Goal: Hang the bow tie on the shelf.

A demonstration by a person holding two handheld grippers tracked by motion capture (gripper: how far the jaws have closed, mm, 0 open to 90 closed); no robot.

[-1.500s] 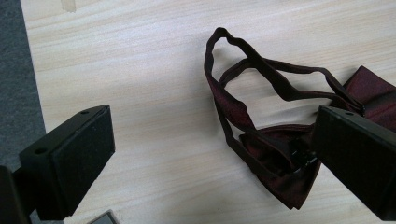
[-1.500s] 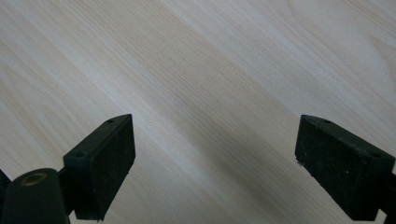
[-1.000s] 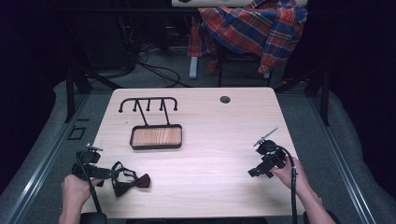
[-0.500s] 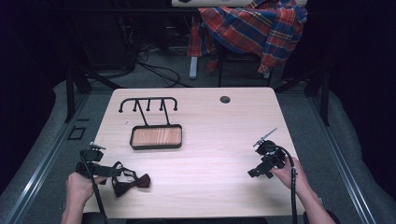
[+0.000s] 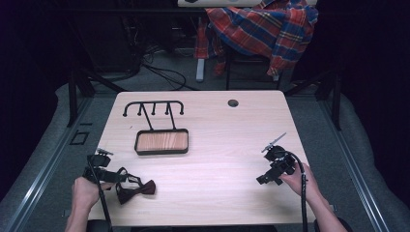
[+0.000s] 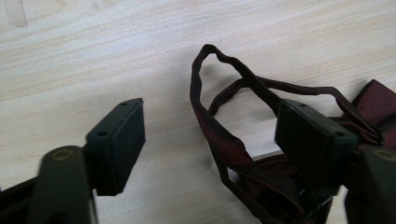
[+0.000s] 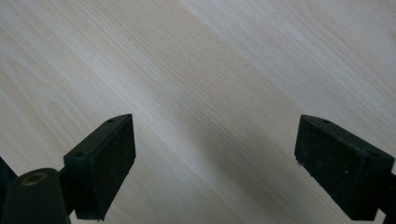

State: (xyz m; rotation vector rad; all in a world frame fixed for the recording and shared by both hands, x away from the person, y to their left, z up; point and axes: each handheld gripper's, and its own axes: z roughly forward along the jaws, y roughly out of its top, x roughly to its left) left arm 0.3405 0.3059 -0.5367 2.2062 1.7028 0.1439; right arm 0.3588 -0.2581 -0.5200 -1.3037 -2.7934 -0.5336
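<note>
A dark red bow tie (image 5: 137,189) lies near the table's front left corner, its thin strap (image 5: 123,174) looped toward my left gripper (image 5: 117,176). In the left gripper view the strap loop (image 6: 219,135) sits between the jaws of the left gripper (image 6: 210,116), and the bow (image 6: 373,98) lies past the right-hand pad. These jaws have just been closing, and a wide gap still shows beside the left-hand pad. My right gripper (image 5: 263,180) rests at the front right. In its own view the right gripper (image 7: 212,126) stands open over bare wood.
A wooden tray with a black rim (image 5: 161,142) sits left of centre. A black hook rack (image 5: 153,107) rises behind it. A cable hole (image 5: 233,103) marks the far edge of the table. Beyond the table a plaid shirt (image 5: 261,29) hangs over a chair.
My left gripper has edged a little to the right, up to the bow tie's strap. The right gripper and the bow tie have kept their places.
</note>
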